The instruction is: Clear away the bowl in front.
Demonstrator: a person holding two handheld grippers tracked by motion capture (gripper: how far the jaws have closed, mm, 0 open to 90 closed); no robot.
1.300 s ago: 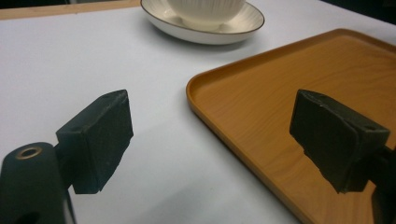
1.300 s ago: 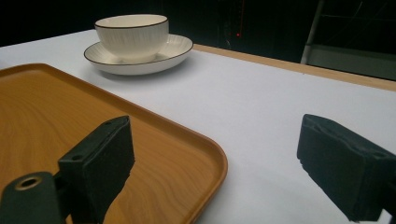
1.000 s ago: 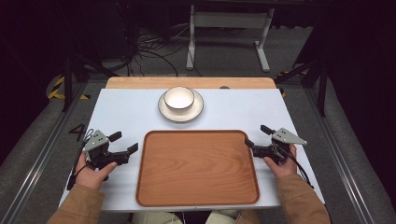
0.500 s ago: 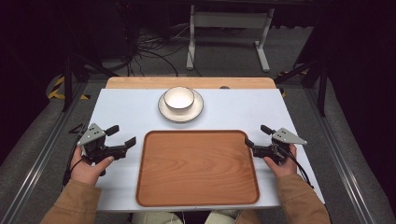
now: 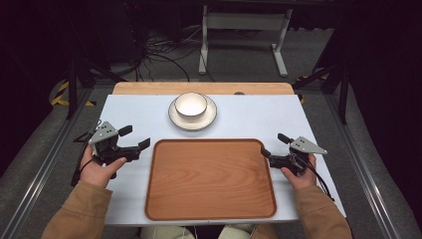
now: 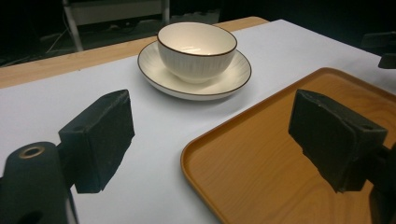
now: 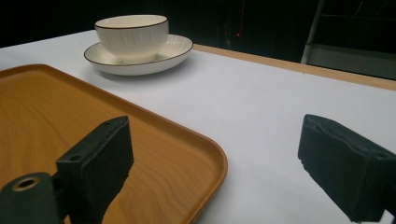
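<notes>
A cream bowl [image 5: 191, 104] stands on a matching saucer [image 5: 211, 115] at the back middle of the white table. In front of them lies an empty wooden tray [image 5: 210, 179]. My left gripper [image 5: 134, 137] hovers off the tray's left rim, open, with nothing between its jaws. My right gripper [image 5: 274, 145] sits at the tray's right rim, also open and empty. The left gripper view shows the left gripper [image 6: 215, 135] with the tray's corner [image 6: 280, 186] below its jaws, and the bowl [image 6: 197, 50] ahead. The right gripper [image 7: 219, 163] straddles the tray's edge [image 7: 205, 149] in its own view, and the bowl [image 7: 131, 31] is far off.
A wooden strip [image 5: 149, 88] runs along the table's far edge. Beyond it is a dark floor with cables and a metal stand [image 5: 244, 30]. Bare white table surface [image 5: 268, 117] lies between the saucer and the right gripper.
My left gripper has lifted off the table and now sits higher in the high view, still open. The right gripper, tray and bowl have not moved.
</notes>
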